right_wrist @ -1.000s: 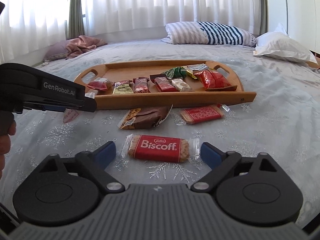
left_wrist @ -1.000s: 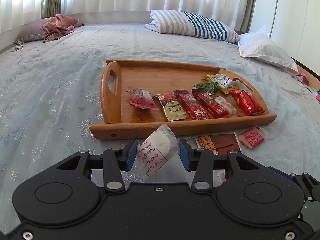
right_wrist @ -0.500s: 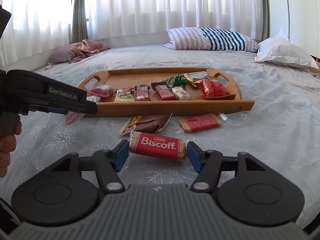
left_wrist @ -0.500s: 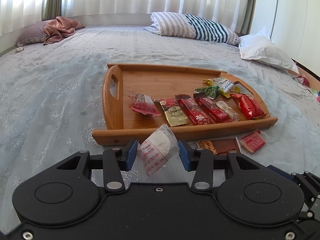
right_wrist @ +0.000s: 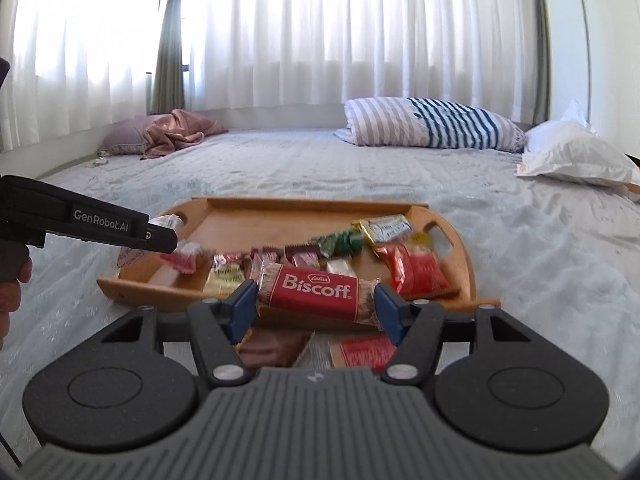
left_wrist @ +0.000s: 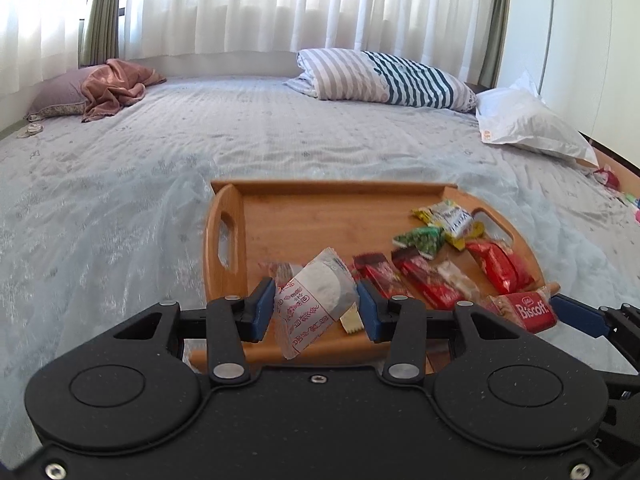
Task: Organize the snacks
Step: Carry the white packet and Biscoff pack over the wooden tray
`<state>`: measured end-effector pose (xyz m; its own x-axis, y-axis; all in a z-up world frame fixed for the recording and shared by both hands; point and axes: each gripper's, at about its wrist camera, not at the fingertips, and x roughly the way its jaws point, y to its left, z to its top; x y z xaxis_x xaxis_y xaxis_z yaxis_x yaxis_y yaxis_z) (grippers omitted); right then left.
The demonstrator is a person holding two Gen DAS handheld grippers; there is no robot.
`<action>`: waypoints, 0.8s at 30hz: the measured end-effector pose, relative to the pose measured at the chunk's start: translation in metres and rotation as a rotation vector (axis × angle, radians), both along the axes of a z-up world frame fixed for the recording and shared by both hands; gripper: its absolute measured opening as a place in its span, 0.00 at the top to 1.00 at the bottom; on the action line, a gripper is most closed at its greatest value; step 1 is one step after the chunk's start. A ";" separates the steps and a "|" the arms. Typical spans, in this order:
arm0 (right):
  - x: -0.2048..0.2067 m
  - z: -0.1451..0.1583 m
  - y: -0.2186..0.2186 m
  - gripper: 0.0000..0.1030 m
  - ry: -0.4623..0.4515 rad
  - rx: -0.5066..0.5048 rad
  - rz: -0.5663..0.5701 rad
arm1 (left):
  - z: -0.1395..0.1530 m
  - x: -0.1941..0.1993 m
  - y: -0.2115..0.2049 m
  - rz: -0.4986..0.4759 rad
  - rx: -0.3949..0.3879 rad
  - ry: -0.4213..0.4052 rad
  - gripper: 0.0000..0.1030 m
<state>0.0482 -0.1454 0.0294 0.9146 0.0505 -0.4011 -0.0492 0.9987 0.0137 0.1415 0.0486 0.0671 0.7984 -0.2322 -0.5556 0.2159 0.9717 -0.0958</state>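
White curtains hang behind a wide bed (left_wrist: 280,148) covered in a pale snowflake sheet, and I take the wooden tray (left_wrist: 226,240) on it as my landmark. Far beyond the tray's left end I see a pink cloth (left_wrist: 116,88) bunched on a mauve pillow; beyond its right end lie a striped pillow (left_wrist: 384,76) and a white one (left_wrist: 528,124). My left gripper (left_wrist: 316,312) is clamped on a white packet with red print (left_wrist: 316,304), held tilted above the tray's near-left corner. Along the tray's near side I see a row of red and gold wrapped snacks (right_wrist: 304,260), with a green wrapper (right_wrist: 340,240) and a yellow-and-white one (right_wrist: 386,228) further back toward the right handle. My right gripper (right_wrist: 316,304), whose jaws have just been closing, pinches a red Biscoff pack (right_wrist: 316,290) by its two ends over the tray's near rim. Two more snacks, a brown pack (right_wrist: 272,346) and a red one (right_wrist: 360,352), lie on the sheet just in front of the tray.
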 end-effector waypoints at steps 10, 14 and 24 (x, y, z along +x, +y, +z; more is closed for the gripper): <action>0.062 0.016 -0.006 0.36 -0.014 -0.037 0.140 | 0.002 0.055 0.003 0.040 -0.013 0.024 0.59; 0.094 0.017 -0.011 0.36 0.029 -0.022 0.186 | -0.001 0.078 0.002 0.047 -0.011 0.035 0.59; 0.173 0.003 -0.022 0.36 0.123 -0.031 0.207 | -0.021 0.134 -0.002 0.091 0.010 0.097 0.59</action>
